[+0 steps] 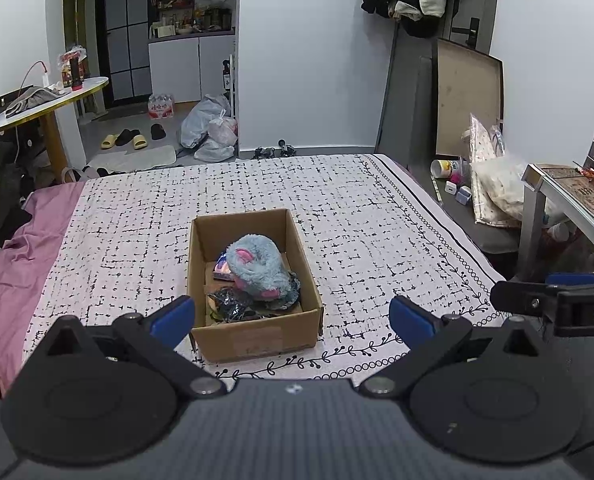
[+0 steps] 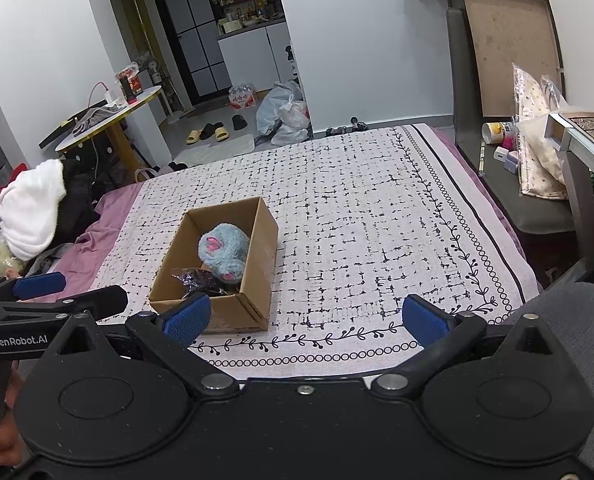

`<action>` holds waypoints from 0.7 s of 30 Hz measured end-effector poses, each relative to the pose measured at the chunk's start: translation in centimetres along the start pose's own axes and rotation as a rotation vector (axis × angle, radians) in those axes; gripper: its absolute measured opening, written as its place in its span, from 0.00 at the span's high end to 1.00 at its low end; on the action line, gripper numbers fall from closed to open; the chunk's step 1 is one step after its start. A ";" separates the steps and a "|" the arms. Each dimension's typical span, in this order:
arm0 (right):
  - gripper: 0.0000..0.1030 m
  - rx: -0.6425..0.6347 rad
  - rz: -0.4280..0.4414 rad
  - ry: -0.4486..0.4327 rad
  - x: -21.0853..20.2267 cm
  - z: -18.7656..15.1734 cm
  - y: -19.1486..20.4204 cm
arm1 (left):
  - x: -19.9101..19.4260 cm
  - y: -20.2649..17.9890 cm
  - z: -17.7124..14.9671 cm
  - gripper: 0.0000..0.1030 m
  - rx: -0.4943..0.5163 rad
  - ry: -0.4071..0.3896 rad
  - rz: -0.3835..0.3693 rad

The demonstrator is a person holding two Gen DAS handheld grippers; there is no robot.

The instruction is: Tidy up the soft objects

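- White walls go around a bedroom, and a big bed point(image 1: 337, 216) fills the middle, covered by a white blanket with black marks.
- An open cardboard box point(image 1: 253, 336) sits on the bed, near the front edge.
- Inside the box lies a fluffy blue toy point(image 1: 257, 264) with pink bits, and it is leaning on the back part of the box.
- A dark shiny bag point(image 1: 229, 304) lies in the box too, just in front of the toy.
- The left hand-held gripper point(image 1: 293, 314) hangs above the bed just in front of the box, spread wide, with nothing in it.
- The right hand-held gripper point(image 2: 307, 318) hangs to the right of the box, also spread wide, with nothing in it.
- A round table point(image 1: 37, 108) stands far back on the left.
- A white fluffy bundle point(image 2: 33, 208) lies on a pile beside the bed.
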State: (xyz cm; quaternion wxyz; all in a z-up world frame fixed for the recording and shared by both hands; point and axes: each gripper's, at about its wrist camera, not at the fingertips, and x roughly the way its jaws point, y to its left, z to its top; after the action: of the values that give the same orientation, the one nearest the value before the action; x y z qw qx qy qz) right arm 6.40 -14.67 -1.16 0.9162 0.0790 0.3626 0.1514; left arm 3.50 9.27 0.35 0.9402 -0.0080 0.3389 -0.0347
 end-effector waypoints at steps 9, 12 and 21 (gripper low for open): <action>0.00 -0.002 0.002 -0.006 -0.1 0.0 0.0 | 0.0 0.0 0.0 0.01 -0.005 0.002 0.003; 0.00 0.001 0.001 -0.004 -0.1 0.0 -0.1 | 0.0 0.1 -0.1 0.01 -0.006 0.004 0.002; 0.00 0.008 -0.004 -0.003 0.0 -0.1 -0.5 | -0.1 -0.1 -0.2 0.01 0.017 -0.003 -0.008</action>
State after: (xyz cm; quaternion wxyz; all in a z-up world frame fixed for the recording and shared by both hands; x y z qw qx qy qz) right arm 6.48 -15.13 -1.34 0.9167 0.0824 0.3620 0.1481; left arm 3.28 9.20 0.22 0.9405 -0.0013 0.3373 -0.0416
